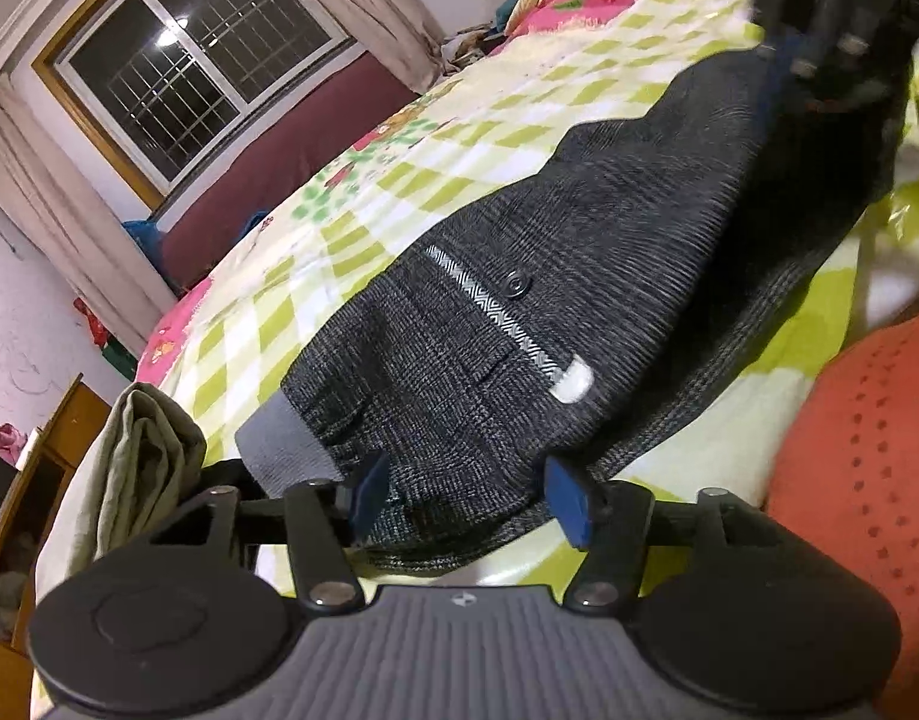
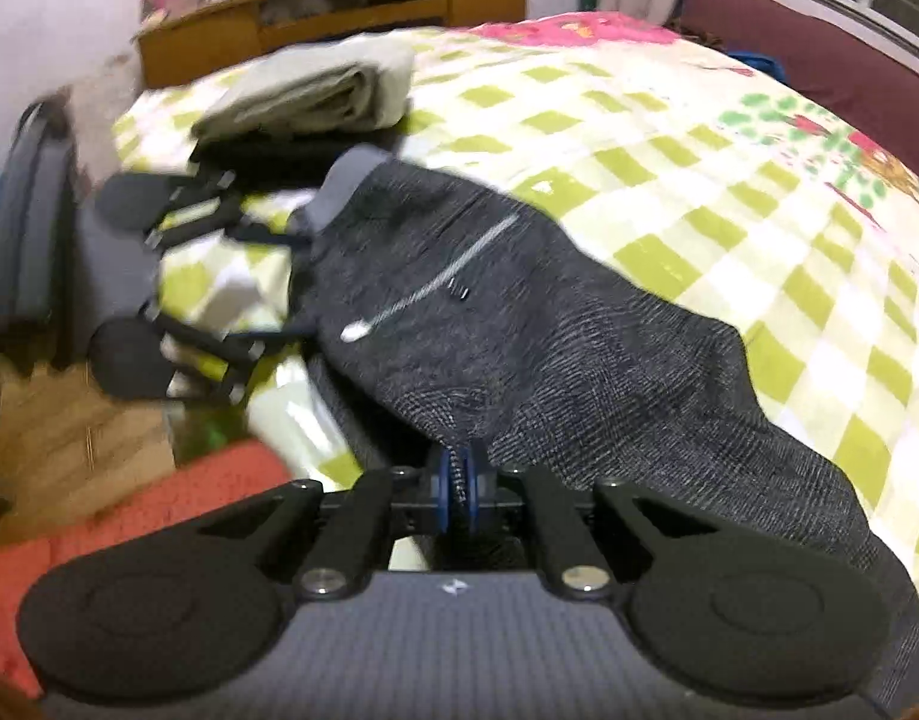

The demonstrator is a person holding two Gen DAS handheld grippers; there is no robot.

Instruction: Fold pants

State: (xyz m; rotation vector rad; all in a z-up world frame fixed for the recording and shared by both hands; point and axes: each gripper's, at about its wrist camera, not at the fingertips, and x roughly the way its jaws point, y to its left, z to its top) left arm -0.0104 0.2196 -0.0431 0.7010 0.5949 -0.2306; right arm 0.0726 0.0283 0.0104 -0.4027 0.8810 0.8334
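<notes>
Right gripper [image 2: 459, 483] pinches the pants [image 2: 519, 324], left gripper [image 1: 468, 495] gapes wide around the waistband, so that end could sag and bunch.

The pants [image 1: 579, 276] lie on the bed [image 1: 519, 102], running from 7 toward 1 o'clock in the left wrist view. A folded cloth [image 1: 141, 456] rests beside their waistband at 8 o'clock. The window [image 1: 189, 54] stands behind, at 10 o'clock.

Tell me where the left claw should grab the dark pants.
Take the waistband edge of the dark pants, coming in low from the near bed side. That hem lies flat and already sits between the open left claw.
</notes>
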